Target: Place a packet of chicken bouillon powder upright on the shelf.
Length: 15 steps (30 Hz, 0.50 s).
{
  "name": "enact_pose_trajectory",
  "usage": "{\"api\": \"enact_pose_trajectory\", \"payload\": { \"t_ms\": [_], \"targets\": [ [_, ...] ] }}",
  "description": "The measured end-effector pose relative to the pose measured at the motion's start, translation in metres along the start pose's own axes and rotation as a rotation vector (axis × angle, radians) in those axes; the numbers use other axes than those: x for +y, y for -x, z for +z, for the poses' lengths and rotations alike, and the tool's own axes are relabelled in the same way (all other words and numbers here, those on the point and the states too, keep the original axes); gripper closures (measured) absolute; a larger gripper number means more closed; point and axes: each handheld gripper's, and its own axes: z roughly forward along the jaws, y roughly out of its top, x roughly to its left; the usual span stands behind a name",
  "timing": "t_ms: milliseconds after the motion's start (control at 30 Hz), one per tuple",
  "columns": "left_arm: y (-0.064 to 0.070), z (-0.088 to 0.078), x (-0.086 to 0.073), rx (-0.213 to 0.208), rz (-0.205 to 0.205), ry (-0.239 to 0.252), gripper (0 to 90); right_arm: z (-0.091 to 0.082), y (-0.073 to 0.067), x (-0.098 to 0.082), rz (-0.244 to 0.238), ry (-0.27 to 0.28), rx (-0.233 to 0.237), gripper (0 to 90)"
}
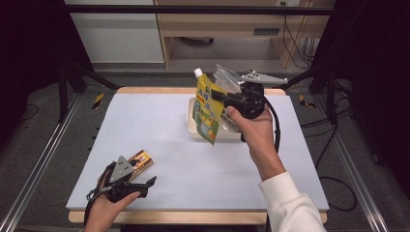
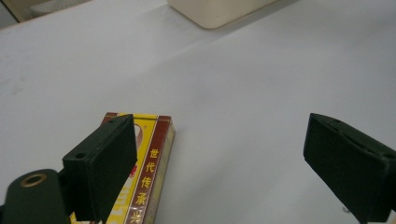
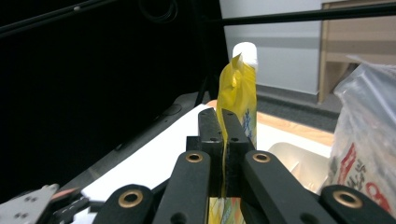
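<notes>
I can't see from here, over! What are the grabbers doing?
Right gripper shut on yellow pouch, lifted over tray. Left gripper open beside card box. Nothing blocking.

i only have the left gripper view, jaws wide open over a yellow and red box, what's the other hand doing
Observer: The right hand-held gripper is shut on a yellow pouch, held up above the tray.
Operator: anything else by that tray
Observer: A clear plastic bag sits behind the pouch.
Operator: pouch capped
Observer: Yes, a white cap tops it.
</notes>
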Motion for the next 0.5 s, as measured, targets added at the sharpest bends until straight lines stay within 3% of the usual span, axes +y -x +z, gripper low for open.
{"api": "enact_pose_trajectory", "payload": {
  "t_ms": [100,200,500],
  "targets": [
    [-0.001,0.001,-0.001,0.006,-0.004,-0.005,9.4,0.004,0.001,0.0,-0.012,0.016,-0.022,90.0],
    [-0.001,0.001,-0.001,0.005,0.001,-0.005,9.5,0.01,0.007,-0.002,0.012,0.064,-0.056,90.0],
    [-0.003,0.0,-0.002,0.008,0.001,-0.009,9.5,0.029,0.017,-0.006,0.053,0.14,-0.13,90.0]
  ]
}}
